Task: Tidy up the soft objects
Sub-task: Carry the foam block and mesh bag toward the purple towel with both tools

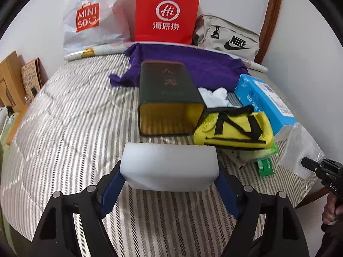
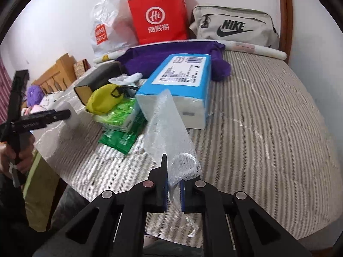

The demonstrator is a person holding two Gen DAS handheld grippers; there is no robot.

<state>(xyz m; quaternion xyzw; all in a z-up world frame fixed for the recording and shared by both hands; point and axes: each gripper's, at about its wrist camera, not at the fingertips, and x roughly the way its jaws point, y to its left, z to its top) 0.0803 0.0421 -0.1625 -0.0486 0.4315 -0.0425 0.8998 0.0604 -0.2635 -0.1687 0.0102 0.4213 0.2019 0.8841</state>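
My left gripper (image 1: 170, 171) is shut on a white foam sponge block (image 1: 169, 167), held above the striped bed, just in front of the open mouth of a dark green box (image 1: 167, 98) lying on its side. My right gripper (image 2: 173, 184) is shut on a white mesh net pouch (image 2: 169, 128), held up over the bed; it shows at the right edge of the left wrist view (image 1: 300, 150). A yellow pouch with black straps (image 1: 233, 128), green tissue packs (image 2: 122, 126), a blue tissue pack (image 2: 178, 85), a white glove (image 1: 214, 96) and a purple towel (image 1: 193, 64) lie around the box.
A red paper bag (image 1: 167, 12), a white Miniso plastic bag (image 1: 90, 19) and a beige Nike bag (image 1: 227, 36) stand against the wall at the back. A wooden headboard (image 2: 53, 72) and plush toys (image 2: 34, 98) are at the left. The bed edge (image 2: 70, 171) runs below.
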